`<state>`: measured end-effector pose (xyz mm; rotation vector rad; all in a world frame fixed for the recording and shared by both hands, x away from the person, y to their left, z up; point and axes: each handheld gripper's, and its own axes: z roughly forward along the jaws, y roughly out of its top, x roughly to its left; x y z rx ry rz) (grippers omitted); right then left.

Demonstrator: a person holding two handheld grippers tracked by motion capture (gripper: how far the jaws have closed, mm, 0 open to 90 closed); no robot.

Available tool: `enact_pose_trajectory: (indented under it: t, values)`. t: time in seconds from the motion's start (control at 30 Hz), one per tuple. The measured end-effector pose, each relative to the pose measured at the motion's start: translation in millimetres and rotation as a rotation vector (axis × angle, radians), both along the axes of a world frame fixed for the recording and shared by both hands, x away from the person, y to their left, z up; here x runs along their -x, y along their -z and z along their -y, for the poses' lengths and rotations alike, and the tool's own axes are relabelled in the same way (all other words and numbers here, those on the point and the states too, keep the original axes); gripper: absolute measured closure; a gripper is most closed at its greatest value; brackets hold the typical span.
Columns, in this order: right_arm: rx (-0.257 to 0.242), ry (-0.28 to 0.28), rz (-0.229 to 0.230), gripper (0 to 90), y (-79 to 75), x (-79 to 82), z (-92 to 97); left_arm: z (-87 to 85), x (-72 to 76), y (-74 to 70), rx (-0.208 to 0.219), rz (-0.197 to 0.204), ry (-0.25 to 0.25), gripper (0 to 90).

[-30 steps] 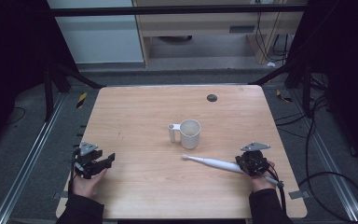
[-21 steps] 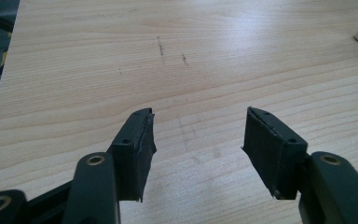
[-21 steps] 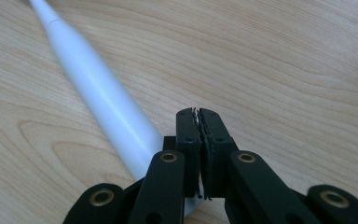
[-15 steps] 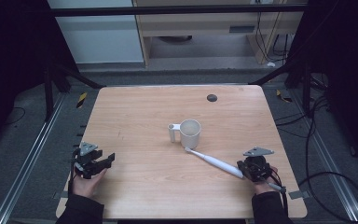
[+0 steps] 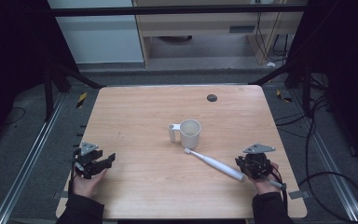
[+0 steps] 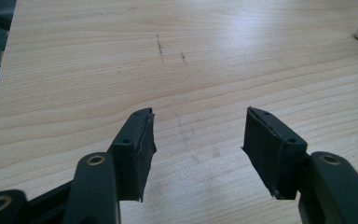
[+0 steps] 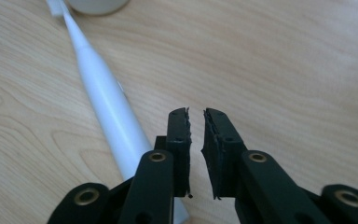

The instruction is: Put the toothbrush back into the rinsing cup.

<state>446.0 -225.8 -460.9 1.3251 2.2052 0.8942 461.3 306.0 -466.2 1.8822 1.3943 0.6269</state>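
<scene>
From above, a wooden table (image 5: 135, 112) holds a white mug (image 5: 189, 133) near its middle. A white electric toothbrush (image 5: 213, 164) lies flat on the wood, its brush head just beside the mug, its handle end by the right gripper (image 5: 247, 169). The left gripper (image 5: 106, 160) rests at the near left, well apart from both.

The left gripper view adds that its jaws stand wide apart over bare, scuffed wood, nothing between them.

The right gripper view shows the right gripper (image 7: 196, 116) with a narrow gap, jaws just opening, holding nothing. The toothbrush (image 7: 107, 107) lies just left of them, running toward the mug (image 7: 98, 5).
</scene>
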Motion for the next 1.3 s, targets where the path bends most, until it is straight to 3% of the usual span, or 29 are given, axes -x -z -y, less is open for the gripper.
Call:
enact_pose_trajectory:
  t: [0.23,0.57,0.87,1.3]
  values:
    - [0.012,-0.053,0.034,71.6,-19.1,-6.4,-13.4,-0.2,-0.3,0.3,-0.001,-0.002,0.001,42.0]
    - [0.039,-0.107,0.005,64.0,-27.0,-18.7,-29.3,0.0,-0.6,0.7,-0.004,-0.006,0.004,42.0]
    - [0.097,-0.171,-0.027,55.4,-35.2,-30.6,-51.1,0.0,-0.8,0.8,-0.005,-0.007,0.005,42.0]
    - [0.129,-0.204,-0.093,47.5,-28.5,-44.5,-68.0,0.2,-1.0,0.9,-0.005,-0.008,0.006,42.1]
